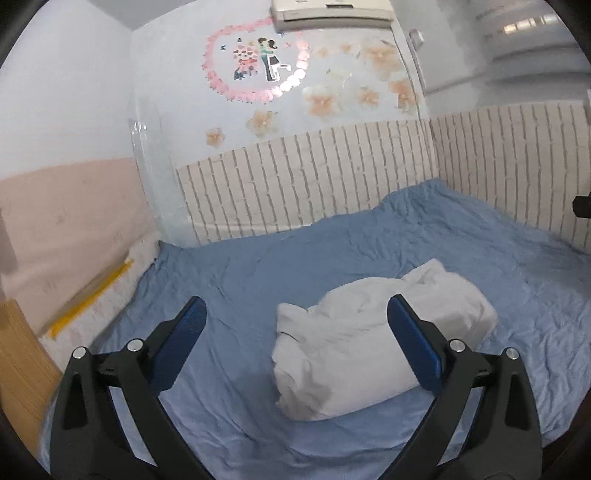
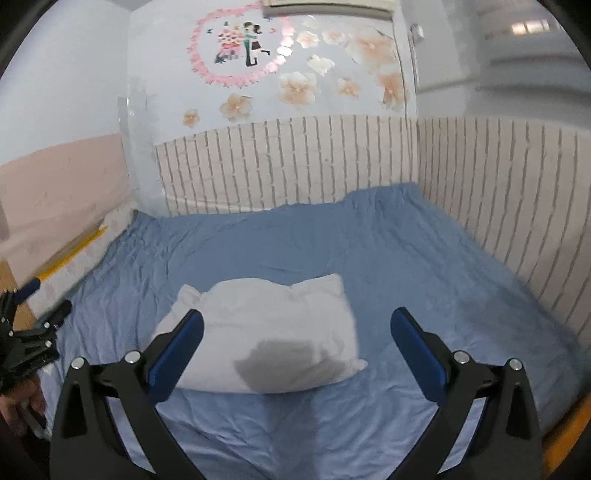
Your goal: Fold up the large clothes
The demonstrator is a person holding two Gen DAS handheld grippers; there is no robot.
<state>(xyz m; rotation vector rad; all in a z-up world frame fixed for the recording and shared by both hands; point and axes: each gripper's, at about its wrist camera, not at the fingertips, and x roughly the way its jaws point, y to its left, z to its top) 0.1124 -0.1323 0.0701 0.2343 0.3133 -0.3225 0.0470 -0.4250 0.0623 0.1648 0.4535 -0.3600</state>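
Note:
A white garment (image 1: 362,354) lies bundled in a thick, roughly folded heap on the blue bed sheet (image 1: 280,258). In the left wrist view it sits ahead and to the right, below my left gripper (image 1: 295,306), whose blue-padded fingers (image 1: 192,325) stand wide apart with nothing between them. In the right wrist view the same garment (image 2: 273,325) lies ahead, slightly left of centre, with a grey shadow on its near side. My right gripper (image 2: 298,318) hangs above the sheet (image 2: 424,266), open and empty. The left gripper (image 2: 48,297) shows at that view's far left edge.
Brick-pattern wall panels (image 1: 332,177) border the bed at the back and on the right (image 2: 517,206). A pink wall with a yellow strip (image 1: 92,295) and a wooden board (image 1: 18,369) run along the left. An air conditioner (image 1: 332,13) hangs above flower stickers.

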